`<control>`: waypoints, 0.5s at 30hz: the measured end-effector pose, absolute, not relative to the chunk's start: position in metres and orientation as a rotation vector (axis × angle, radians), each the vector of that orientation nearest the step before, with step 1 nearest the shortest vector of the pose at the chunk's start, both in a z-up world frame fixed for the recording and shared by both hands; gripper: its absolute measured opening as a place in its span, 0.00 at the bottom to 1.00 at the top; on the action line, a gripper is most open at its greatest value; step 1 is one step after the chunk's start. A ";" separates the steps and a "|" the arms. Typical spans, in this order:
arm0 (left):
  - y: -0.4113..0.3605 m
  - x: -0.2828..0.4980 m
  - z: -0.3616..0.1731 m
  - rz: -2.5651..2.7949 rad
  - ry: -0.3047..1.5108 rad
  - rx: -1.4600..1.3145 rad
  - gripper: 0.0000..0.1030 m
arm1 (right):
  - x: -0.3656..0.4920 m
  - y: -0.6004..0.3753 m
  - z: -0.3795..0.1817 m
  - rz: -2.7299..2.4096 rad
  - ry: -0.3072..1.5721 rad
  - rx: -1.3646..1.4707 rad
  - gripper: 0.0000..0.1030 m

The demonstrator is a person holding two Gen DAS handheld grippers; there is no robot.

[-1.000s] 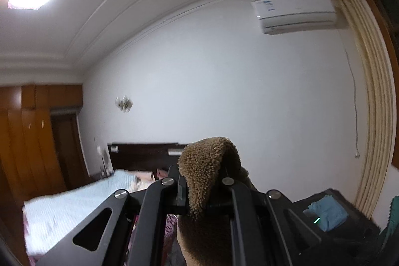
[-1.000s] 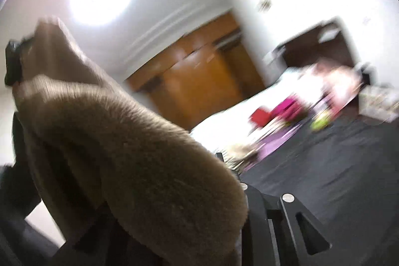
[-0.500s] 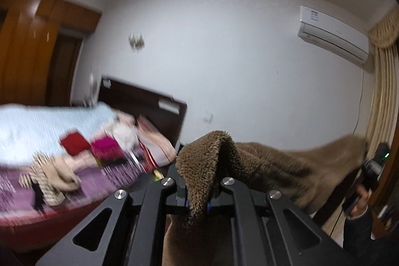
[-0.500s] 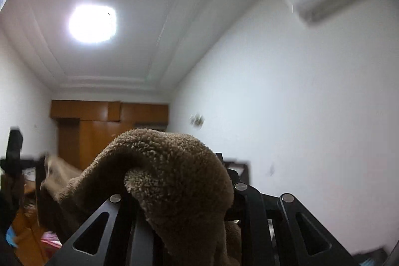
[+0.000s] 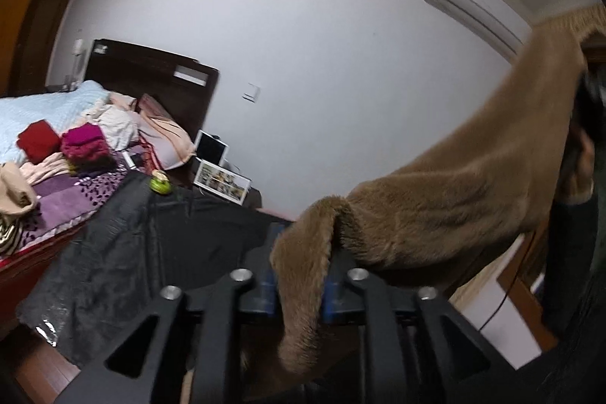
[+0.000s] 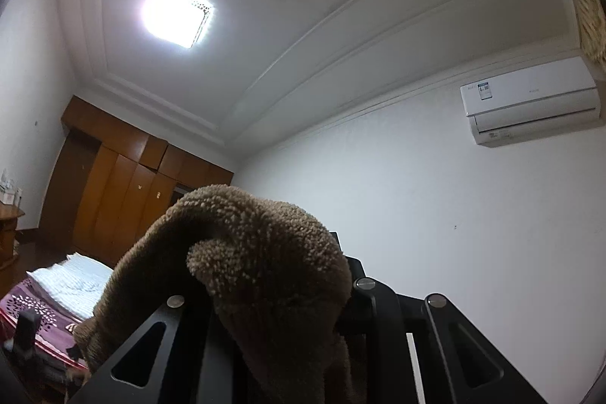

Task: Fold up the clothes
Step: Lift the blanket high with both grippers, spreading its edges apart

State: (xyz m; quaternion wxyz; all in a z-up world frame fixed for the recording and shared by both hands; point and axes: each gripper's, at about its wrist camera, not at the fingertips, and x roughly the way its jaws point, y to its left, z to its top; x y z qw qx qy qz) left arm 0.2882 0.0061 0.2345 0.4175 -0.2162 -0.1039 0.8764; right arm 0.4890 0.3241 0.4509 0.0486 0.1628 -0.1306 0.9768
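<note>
A brown fleece garment (image 5: 454, 192) stretches in the air between both grippers. One corner hangs folded between the blue pads (image 5: 267, 281) of my left gripper (image 5: 297, 275). Its jaws are opening and the fleece still lies between them, loosely draped. From there the cloth rises to the upper right, where a person's hand (image 5: 579, 154) in a dark sleeve holds the other gripper. In the right wrist view the fleece (image 6: 250, 237) bunches over my right gripper (image 6: 280, 290), which is shut on it and tilted up at the ceiling. The fingertips are hidden by the cloth.
A table under a black sheet (image 5: 125, 245) lies below and left of my left gripper, with a green object (image 5: 161, 182) and picture frames (image 5: 221, 180) at its far end. A bed (image 5: 68, 199) with piled clothes is at the left. A wooden wardrobe (image 6: 113, 192) stands behind.
My left gripper has sunk and tilted down, so the black table has come into view, and its jaws have parted around the fleece. My right gripper has risen and turned up towards the ceiling.
</note>
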 end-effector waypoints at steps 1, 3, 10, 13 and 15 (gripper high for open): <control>0.013 0.293 0.229 2.193 -0.232 -0.539 0.36 | 0.492 0.322 0.453 2.972 -0.408 0.496 0.20; 0.026 0.302 0.219 2.153 -0.172 -0.537 0.53 | 0.498 0.318 0.456 2.963 -0.429 0.493 0.20; 0.084 0.339 0.206 1.997 -0.015 -0.474 0.67 | 0.503 0.296 0.468 2.956 -0.530 0.481 0.20; 0.107 0.361 0.210 2.018 0.049 -0.407 0.69 | 0.504 0.292 0.468 2.967 -0.547 0.467 0.20; 0.117 0.368 0.213 2.076 0.044 -0.393 0.69 | 0.504 0.291 0.466 2.974 -0.554 0.451 0.20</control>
